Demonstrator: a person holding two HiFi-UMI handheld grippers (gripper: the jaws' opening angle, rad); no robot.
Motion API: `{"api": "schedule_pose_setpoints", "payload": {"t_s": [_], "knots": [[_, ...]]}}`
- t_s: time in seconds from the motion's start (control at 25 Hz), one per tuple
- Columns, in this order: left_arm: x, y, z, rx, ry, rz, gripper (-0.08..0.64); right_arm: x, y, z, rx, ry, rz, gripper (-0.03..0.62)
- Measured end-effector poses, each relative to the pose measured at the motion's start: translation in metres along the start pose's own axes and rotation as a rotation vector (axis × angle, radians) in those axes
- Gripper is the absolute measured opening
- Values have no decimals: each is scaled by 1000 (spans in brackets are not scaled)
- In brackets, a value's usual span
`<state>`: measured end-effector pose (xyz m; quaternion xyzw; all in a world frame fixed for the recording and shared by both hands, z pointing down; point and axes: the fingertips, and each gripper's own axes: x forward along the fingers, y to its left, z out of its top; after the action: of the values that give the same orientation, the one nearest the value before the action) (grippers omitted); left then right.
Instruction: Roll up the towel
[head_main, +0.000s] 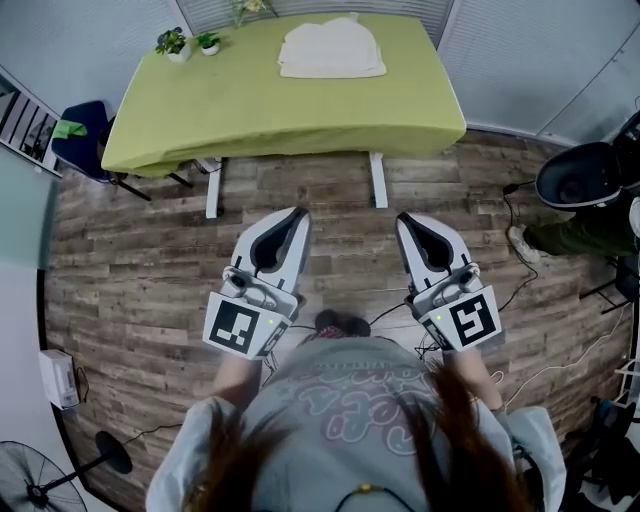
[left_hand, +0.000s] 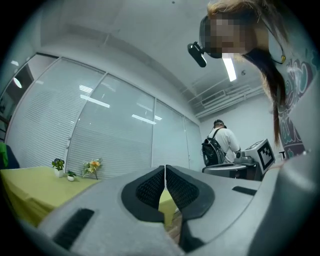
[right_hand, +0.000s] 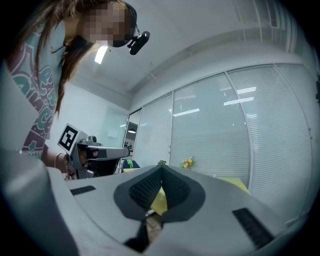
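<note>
The left claw (head_main: 297, 213) and right claw (head_main: 405, 218) are both shut with nothing between their jaws, side by side over the floor (head_main: 150, 270). The towel (head_main: 331, 50) lies unrolled at the far side of the counter (head_main: 250, 105), well apart from them.

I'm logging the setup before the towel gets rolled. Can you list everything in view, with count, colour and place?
table: one, yellow-green cloth, ahead of the person
towel: one, white, folded on the table's far side
potted plants: two, green in white pots, table's far left corner
flowers: one bunch, orange, beside the plants
chair: one, dark blue, left of the table
fan: one, black, floor at lower left
floor: one, brown wood planks, underfoot
second person: one, white top with black backpack, background
left gripper: one, white-grey, shut and empty, above the floor
right gripper: one, white-grey, shut and empty, beside the left
</note>
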<state>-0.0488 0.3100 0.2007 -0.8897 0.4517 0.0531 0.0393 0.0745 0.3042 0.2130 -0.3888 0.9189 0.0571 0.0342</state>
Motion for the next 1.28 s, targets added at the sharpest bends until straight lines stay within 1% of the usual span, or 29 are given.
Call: {"api": "schedule_pose_setpoints", "payload": {"t_s": [0.12,0.16,0.2,0.24,0.28,0.32,0.36,0.52,0.92,1.04,1.16,1.28], "knots": [[2,-1,0,-11,-6,0,16,0,-12,-7,28,8,-77,5],[2,-3,0,-12,-10,-3,18,0,-14,-9,44,10,-95,48],[2,-4,0,-11,-16,-7,29,1,-15,-12,57,12,-99,144],[1,-4,-1,-9,-21,-9,95,3,-14,-15,65,16,-100,209],[0,-3,-2,-7,-23,-7,188,5,-14,-18,67,20,-104,240],[-1,-1,-3,-7,-24,-2,238,6,-14,-20,63,26,-109,263],[-2,1,-5,-9,-22,5,250,7,-13,-23,58,34,-111,284],[-2,9,-9,-7,-19,14,258,11,-11,-30,62,62,-108,288],[0,37,-22,16,13,3,258,27,-10,-41,52,73,-122,288],[3,51,-30,28,34,7,258,35,-15,-51,59,91,-136,288],[8,67,-40,1,59,18,258,44,-20,-60,76,115,-143,288],[20,85,-48,10,66,34,258,60,-33,-69,69,123,-136,288]]}}
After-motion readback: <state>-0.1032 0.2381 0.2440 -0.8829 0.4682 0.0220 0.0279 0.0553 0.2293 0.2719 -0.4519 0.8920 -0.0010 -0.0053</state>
